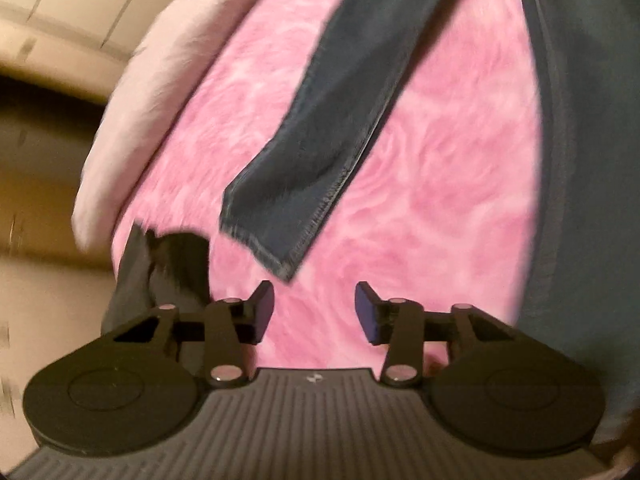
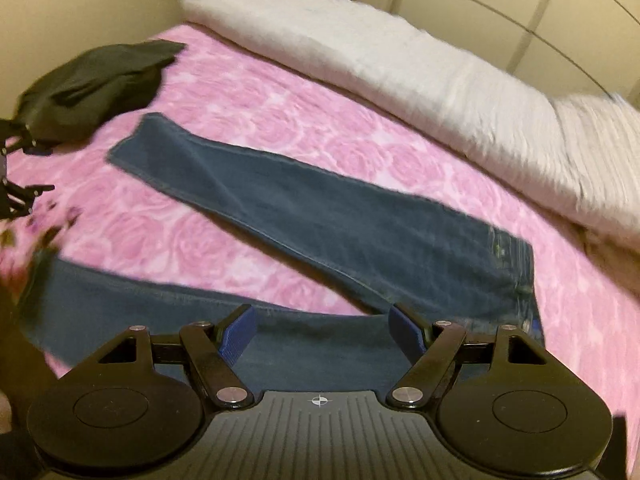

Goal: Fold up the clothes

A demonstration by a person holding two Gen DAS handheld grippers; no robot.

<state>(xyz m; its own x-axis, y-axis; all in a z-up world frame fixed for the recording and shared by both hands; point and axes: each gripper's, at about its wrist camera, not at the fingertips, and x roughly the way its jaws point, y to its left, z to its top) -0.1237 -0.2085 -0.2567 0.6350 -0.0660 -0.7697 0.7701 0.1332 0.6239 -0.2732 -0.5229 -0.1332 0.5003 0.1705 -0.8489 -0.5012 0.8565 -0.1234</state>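
Note:
A pair of dark blue jeans (image 2: 340, 220) lies spread on a pink rose-patterned bedspread (image 2: 260, 100), its two legs apart in a V. My right gripper (image 2: 322, 332) is open and empty, just above the near leg close to the crotch; the waistband (image 2: 520, 280) is to its right. In the left wrist view, one leg's hem (image 1: 280, 220) lies just ahead of my open, empty left gripper (image 1: 315, 310), and the other leg (image 1: 580, 160) runs along the right. The left gripper also shows at the left edge of the right wrist view (image 2: 12, 168).
A crumpled black garment (image 2: 92, 88) lies on the bedspread beyond the far hem; it also shows in the left wrist view (image 1: 172, 264). A white fluffy blanket (image 2: 400, 60) runs along the bed's far side. The bed edge and floor (image 1: 40, 200) are at left.

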